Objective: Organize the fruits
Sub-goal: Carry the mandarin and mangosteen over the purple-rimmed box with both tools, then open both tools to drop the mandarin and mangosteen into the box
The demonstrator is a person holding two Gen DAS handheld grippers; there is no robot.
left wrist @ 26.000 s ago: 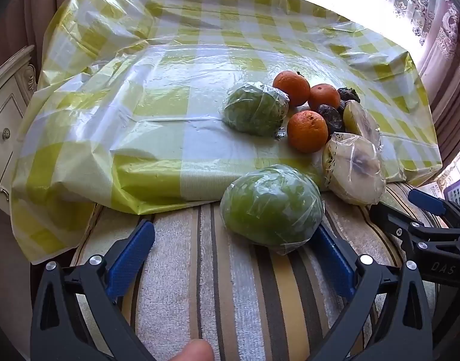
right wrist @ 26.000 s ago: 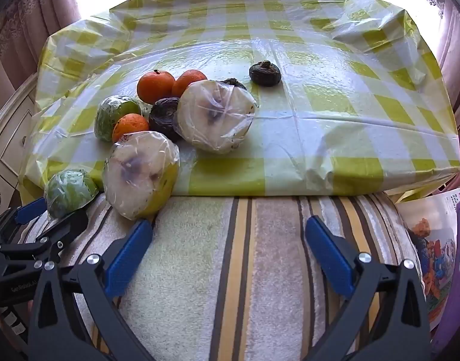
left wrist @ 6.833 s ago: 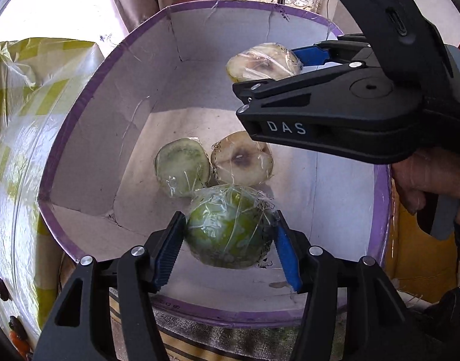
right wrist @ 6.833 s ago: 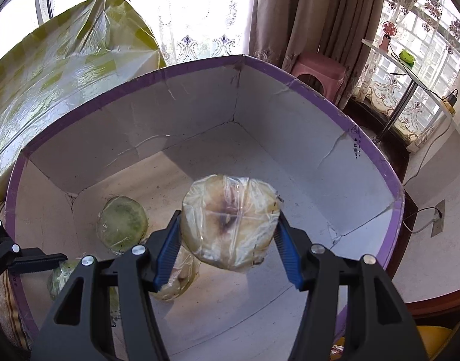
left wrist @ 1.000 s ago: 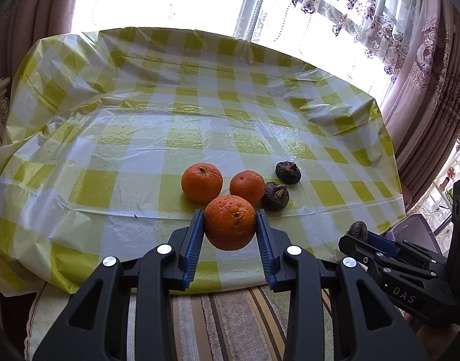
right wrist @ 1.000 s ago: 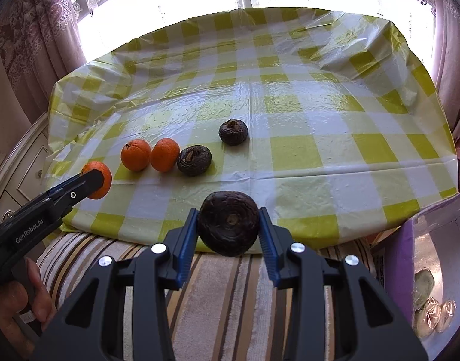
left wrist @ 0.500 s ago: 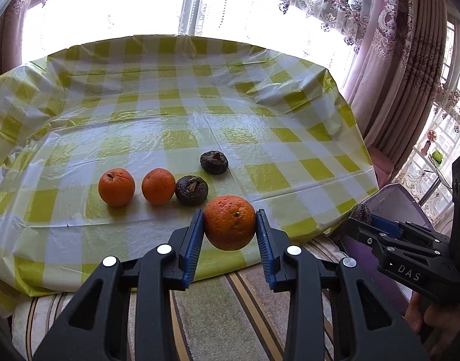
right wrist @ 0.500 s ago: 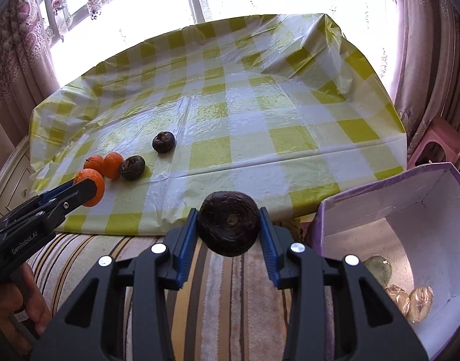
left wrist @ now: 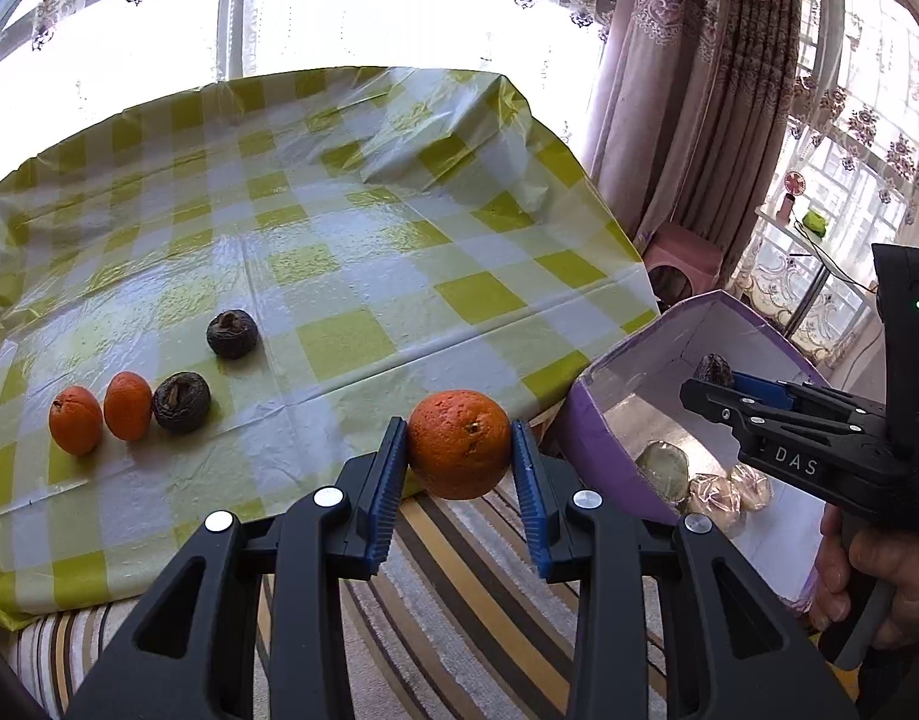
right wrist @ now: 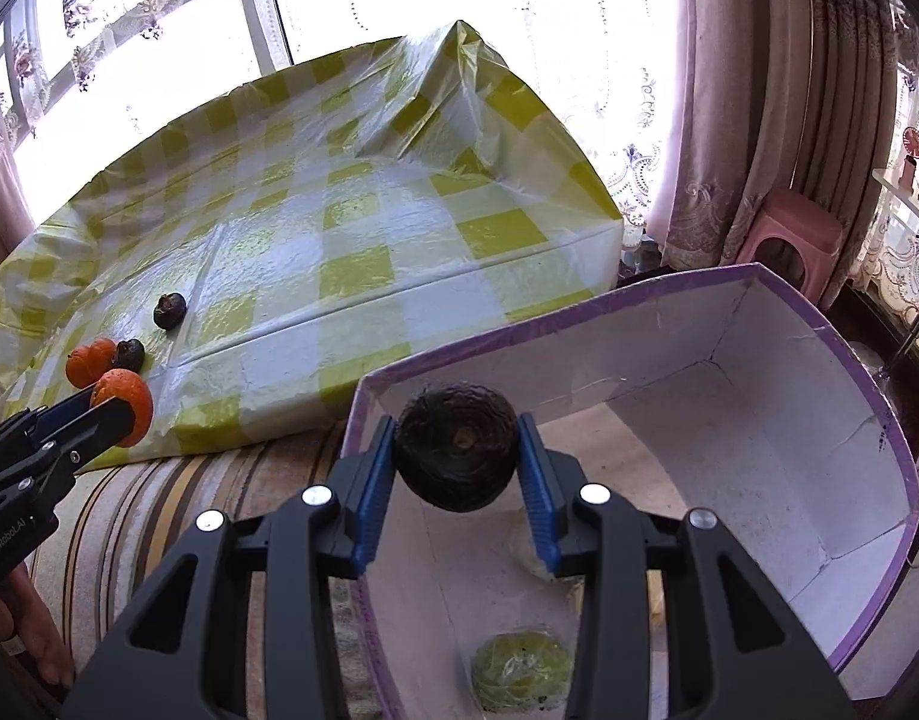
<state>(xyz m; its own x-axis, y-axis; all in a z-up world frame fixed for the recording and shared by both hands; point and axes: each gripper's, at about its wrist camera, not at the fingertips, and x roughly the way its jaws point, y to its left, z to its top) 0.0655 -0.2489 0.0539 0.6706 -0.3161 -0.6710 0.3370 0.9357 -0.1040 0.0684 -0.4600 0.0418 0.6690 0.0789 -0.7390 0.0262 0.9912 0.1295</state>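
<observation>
My left gripper (left wrist: 459, 450) is shut on an orange (left wrist: 458, 443), held above the striped cushion just left of the purple-rimmed box (left wrist: 585, 420). My right gripper (right wrist: 457, 461) is shut on a dark wrinkled fruit (right wrist: 456, 455), held over the near left corner of the box (right wrist: 867, 420). Wrapped fruits lie on the box floor: a green one (right wrist: 522, 669) and pale ones (left wrist: 714, 495). On the checked tablecloth (left wrist: 351, 240) two oranges (left wrist: 75, 419) (left wrist: 128, 405) and two dark fruits (left wrist: 181, 402) (left wrist: 232, 333) remain in a loose row.
A striped cushion (left wrist: 459, 600) runs along the table's near edge. Curtains (left wrist: 699, 90) hang to the right, with a pink stool (right wrist: 789, 234) behind the box. A hand (left wrist: 879, 576) grips the right tool's handle.
Both grippers have swung right with their fruits, from over the table's front edge toward the box. The right one now hangs over the box's corner.
</observation>
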